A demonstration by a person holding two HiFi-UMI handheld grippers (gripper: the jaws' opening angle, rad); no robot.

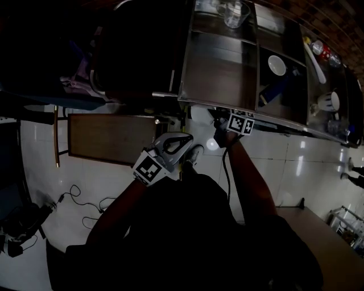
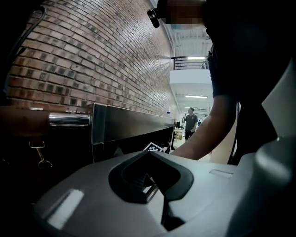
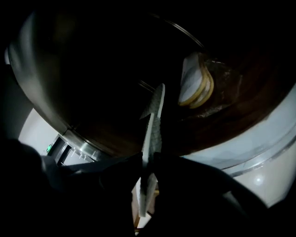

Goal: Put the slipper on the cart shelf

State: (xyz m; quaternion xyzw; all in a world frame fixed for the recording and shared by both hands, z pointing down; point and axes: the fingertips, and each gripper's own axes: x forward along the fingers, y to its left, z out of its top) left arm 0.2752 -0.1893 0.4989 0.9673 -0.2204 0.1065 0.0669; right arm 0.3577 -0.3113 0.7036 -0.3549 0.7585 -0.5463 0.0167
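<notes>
A thin white slipper point(image 3: 152, 125) stands edge-on between the dark jaws of my right gripper point(image 3: 149, 159), which is shut on it. It points in over a dark brown cart shelf point(image 3: 222, 120). A second pale slipper point(image 3: 194, 85) lies further in on that shelf. In the head view the right gripper's marker cube point(image 1: 240, 124) sits at the steel cart's point(image 1: 219, 68) front edge; its jaws and the slipper are hidden below. My left gripper point(image 1: 185, 139) hovers beside it at the cart's lower left corner, jaws together with nothing in them. In its own view its grey body point(image 2: 157, 185) fills the lower half.
On the cart top stand a glass pitcher point(image 1: 236, 12), a white bowl point(image 1: 277, 64) and a cup point(image 1: 330, 102). A brown wooden panel point(image 1: 111, 138) lies left of the cart. Cables point(image 1: 85, 204) trail on the white floor. A brick wall point(image 2: 92, 55) and a distant person point(image 2: 190, 121) show.
</notes>
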